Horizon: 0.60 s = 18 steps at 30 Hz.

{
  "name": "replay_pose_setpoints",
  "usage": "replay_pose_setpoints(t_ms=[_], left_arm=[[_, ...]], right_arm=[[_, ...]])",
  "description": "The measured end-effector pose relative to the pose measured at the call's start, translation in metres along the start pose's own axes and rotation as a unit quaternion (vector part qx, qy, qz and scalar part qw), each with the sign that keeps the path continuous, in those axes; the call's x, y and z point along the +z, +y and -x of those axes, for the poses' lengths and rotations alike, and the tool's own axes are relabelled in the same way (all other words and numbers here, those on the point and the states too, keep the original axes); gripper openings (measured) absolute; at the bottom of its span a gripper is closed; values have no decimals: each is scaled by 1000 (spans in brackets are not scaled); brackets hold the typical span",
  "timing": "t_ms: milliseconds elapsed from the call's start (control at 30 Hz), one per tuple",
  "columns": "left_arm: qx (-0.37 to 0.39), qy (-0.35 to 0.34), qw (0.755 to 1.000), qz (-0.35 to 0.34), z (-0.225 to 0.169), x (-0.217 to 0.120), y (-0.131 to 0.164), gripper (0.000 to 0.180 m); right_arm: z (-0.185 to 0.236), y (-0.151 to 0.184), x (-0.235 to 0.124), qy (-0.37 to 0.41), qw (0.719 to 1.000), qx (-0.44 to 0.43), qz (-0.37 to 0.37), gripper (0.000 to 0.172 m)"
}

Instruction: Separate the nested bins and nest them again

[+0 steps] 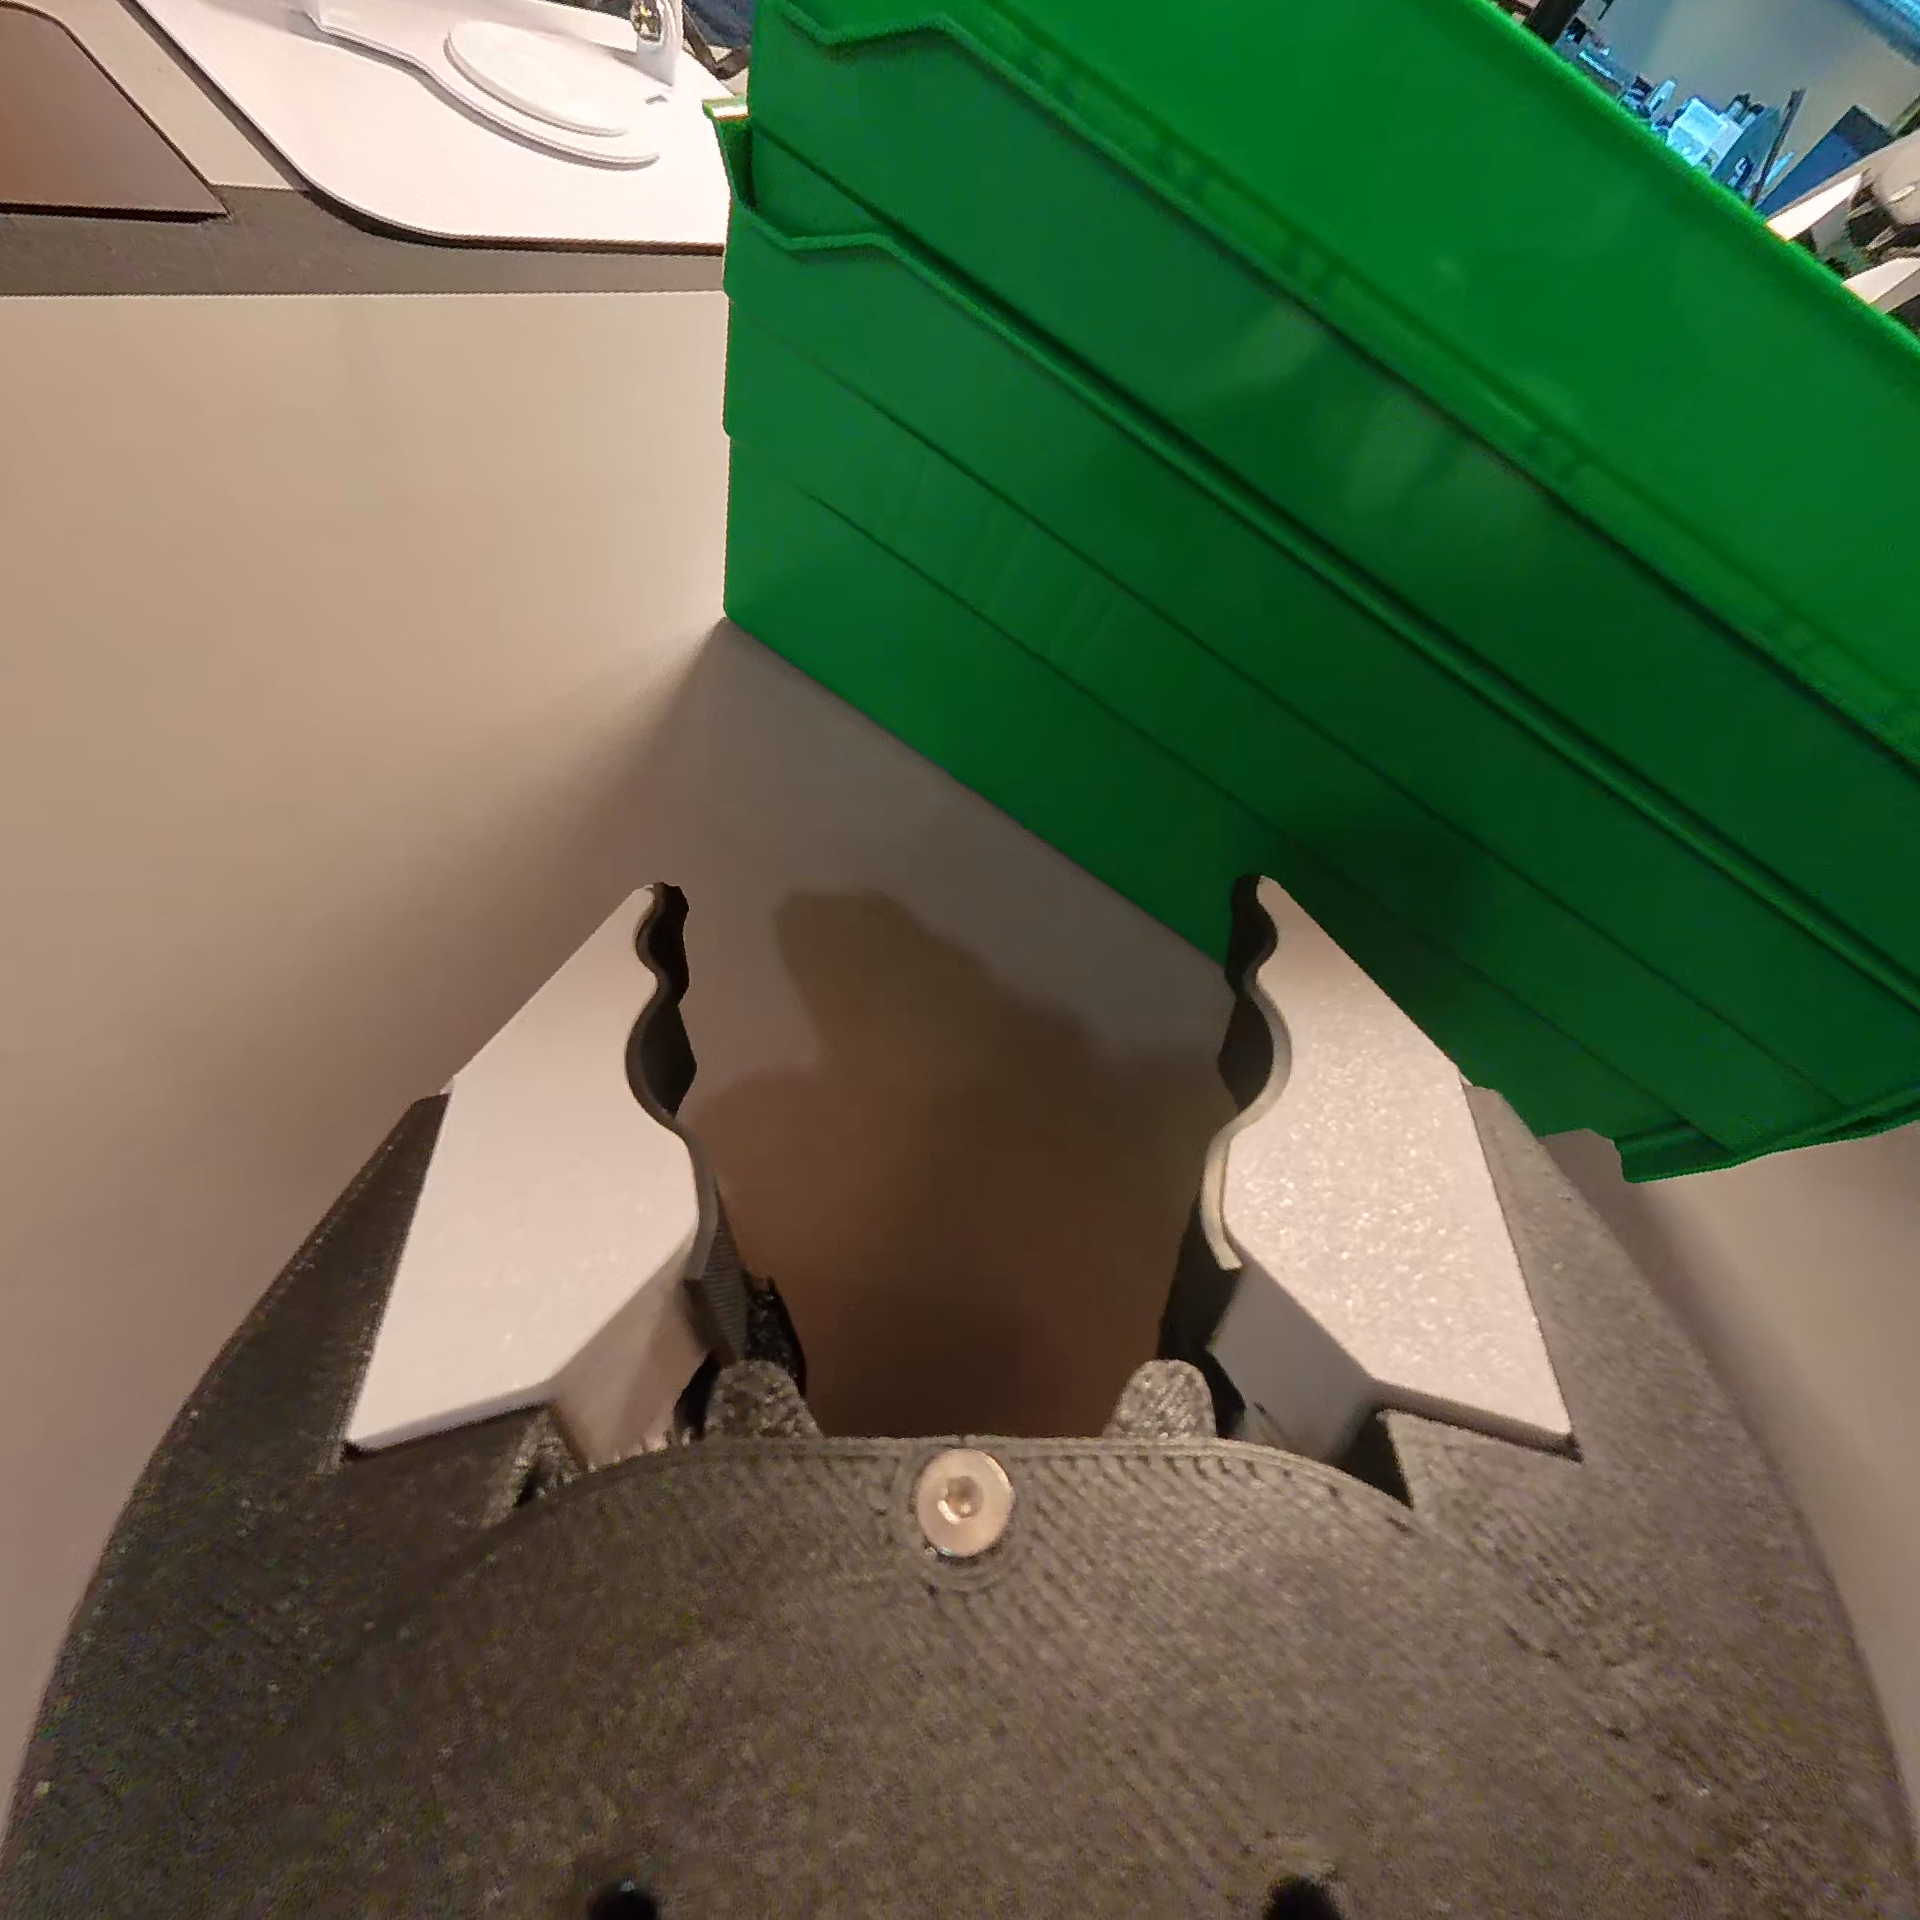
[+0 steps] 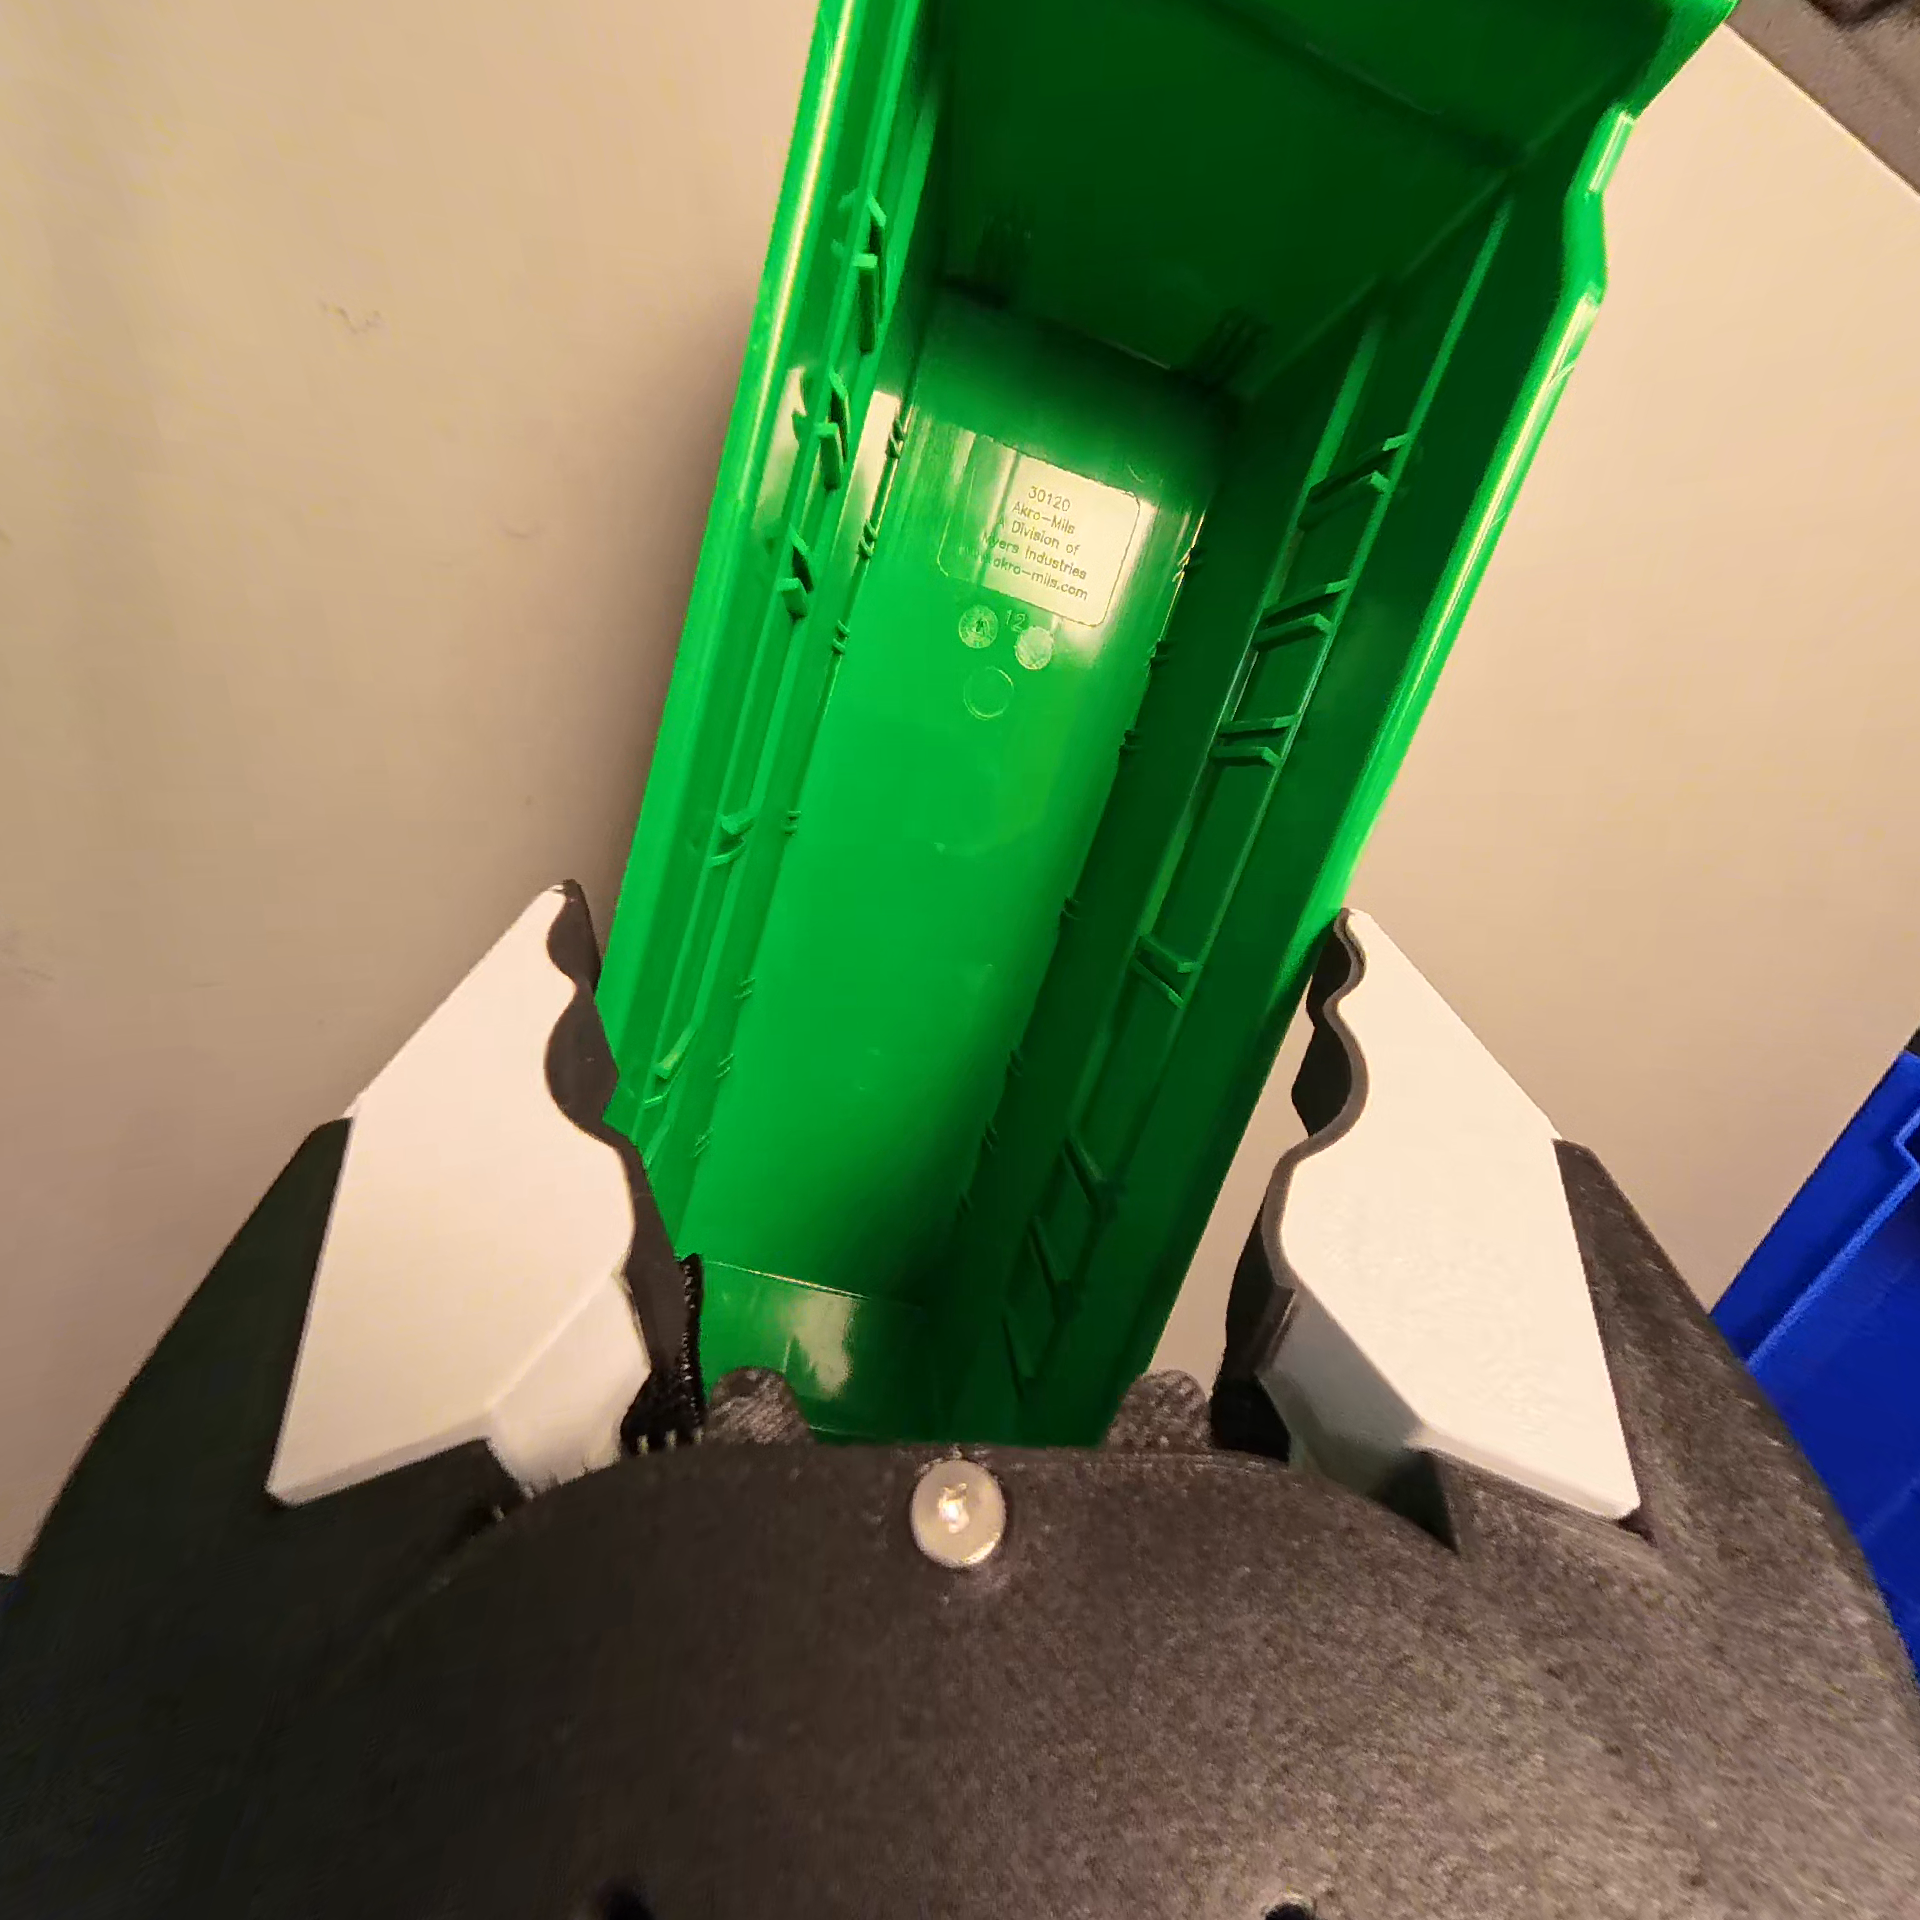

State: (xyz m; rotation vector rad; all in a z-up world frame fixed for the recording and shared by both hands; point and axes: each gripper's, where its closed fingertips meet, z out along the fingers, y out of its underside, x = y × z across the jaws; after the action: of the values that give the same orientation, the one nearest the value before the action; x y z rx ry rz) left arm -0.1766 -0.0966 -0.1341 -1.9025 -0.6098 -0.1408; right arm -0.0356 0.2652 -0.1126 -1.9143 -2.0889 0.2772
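The green bins (image 1: 1299, 499) sit nested and tilted in the upper right of the left view. The right claw (image 2: 956, 1039) grips the bin (image 2: 987, 831) across its width; the left claw (image 1: 956, 997) gapes empty over the tabletop (image 1: 364, 623). Looks like separating: next, the left needs to pin the lower bin.

Glossy green plastic bins (image 1: 1299, 499) sit on a smooth matt bench (image 1: 312, 623); the tongs (image 1: 956, 894) show rough, layered black plastic and grainy white fingers (image 1: 1351, 1143).
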Motion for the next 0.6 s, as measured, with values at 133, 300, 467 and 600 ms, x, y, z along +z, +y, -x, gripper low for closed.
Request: replay_pose_setpoints(t_ms=[133, 300, 467, 600], left_arm=[[6, -2, 1000, 4, -1, 1, 1, 104], [5, -3, 1000, 4, -1, 1, 1, 103], [-2, -1, 1000, 1, 0, 0, 0, 102], [-3, -1, 1000, 2, 1, 0, 1, 102]], right_arm=[[-2, 0, -1, -5, 1000, 2, -4, 128], [-2, -2, -5, -6, 1000, -3, 3, 109], [2, -12, -17, -20, 1000, -3, -16, 106], [16, -33, -46, -34, 998, -12, -53, 106]])
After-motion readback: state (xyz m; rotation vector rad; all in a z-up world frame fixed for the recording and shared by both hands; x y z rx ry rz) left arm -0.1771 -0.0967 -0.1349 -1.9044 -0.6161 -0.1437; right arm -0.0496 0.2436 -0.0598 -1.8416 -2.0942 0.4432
